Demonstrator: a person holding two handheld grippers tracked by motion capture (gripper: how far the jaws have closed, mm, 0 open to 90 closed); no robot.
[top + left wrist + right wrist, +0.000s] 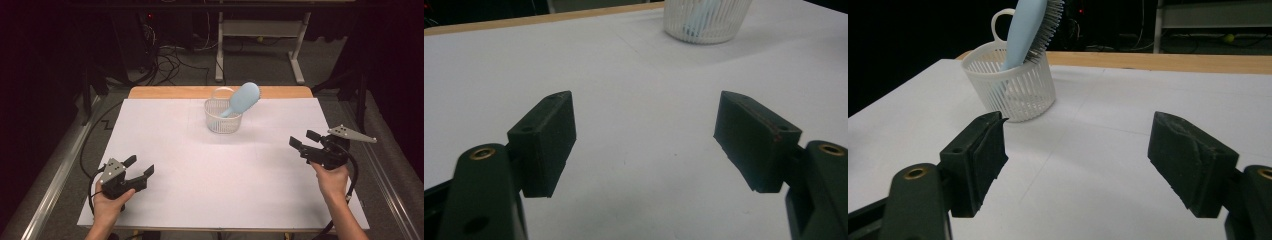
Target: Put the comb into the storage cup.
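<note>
While both claws gape empty, hairbrush (pixel 243 99) upright in basket (pixel 223 124), table (pixel 210 170) between.

I find no readable text, label, brand, number or sign on anything on my screens.

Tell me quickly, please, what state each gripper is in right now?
Left gripper: open, holding nothing, above the table.
Right gripper: open, holding nothing, apart from the basket.
</note>
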